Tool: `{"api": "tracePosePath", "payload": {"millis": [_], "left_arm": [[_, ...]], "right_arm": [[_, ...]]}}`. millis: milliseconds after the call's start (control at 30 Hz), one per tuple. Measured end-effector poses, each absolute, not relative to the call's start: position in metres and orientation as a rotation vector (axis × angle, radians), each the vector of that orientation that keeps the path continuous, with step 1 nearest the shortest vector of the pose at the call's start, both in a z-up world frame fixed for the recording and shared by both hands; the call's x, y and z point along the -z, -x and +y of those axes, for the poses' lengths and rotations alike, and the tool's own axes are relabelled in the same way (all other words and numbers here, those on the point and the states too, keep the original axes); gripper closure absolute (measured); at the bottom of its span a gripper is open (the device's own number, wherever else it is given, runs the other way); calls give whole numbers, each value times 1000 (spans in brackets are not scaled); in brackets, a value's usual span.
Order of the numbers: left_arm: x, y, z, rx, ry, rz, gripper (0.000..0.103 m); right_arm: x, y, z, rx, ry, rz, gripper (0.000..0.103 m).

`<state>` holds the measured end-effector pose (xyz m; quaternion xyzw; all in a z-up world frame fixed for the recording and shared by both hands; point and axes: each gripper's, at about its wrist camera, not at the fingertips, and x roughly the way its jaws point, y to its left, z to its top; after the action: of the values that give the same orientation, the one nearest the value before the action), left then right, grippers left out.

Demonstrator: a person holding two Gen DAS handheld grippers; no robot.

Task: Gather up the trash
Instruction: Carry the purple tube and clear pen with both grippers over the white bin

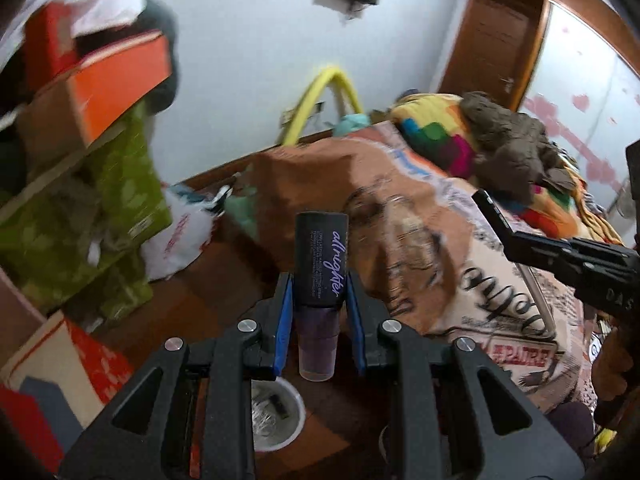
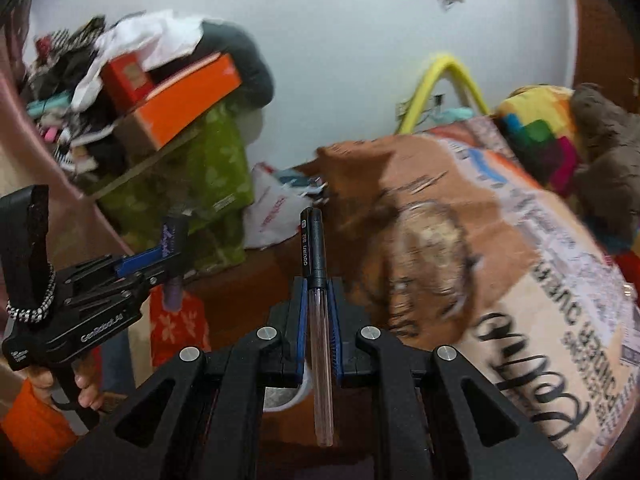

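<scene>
Between left gripper (image 1: pixel 320 300) pads: spray bottle (image 1: pixel 320 276), rigid, slick, clamped mid-body. Right gripper (image 2: pixel 319 312) pinches pen (image 2: pixel 318 300), light, stiff.

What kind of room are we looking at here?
Most likely a cluttered bedroom: a bed with a printed cover and a colourful quilt, boxes piled with clothes, and a wooden door.

orange box (image 2: pixel 188 96) atop green bag (image 2: pixel 216 168), yellow hoop (image 2: pixel 452 68) behind printed bedspread (image 2: pixel 520 248)
</scene>
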<state>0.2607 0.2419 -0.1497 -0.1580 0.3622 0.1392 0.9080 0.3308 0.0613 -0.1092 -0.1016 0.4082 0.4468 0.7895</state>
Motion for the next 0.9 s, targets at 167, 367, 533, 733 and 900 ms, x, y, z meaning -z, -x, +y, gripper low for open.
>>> {"api": "tracePosePath", "payload": {"millis": [167, 367, 533, 733, 900], "left_arm": [[183, -237, 273, -361, 382, 785, 78], [233, -219, 295, -412, 457, 849, 78], [281, -206, 299, -430, 519, 925, 78], [347, -199, 299, -418, 645, 1035, 78], [400, -191, 299, -410, 729, 1122, 78]], "right_arm": [[140, -312, 94, -1014, 252, 956, 94], [177, -298, 119, -1037, 290, 1040, 94], [216, -288, 139, -1034, 327, 1131, 94], [279, -275, 152, -1015, 370, 1275, 94], [331, -267, 158, -990, 415, 1399, 94]]}}
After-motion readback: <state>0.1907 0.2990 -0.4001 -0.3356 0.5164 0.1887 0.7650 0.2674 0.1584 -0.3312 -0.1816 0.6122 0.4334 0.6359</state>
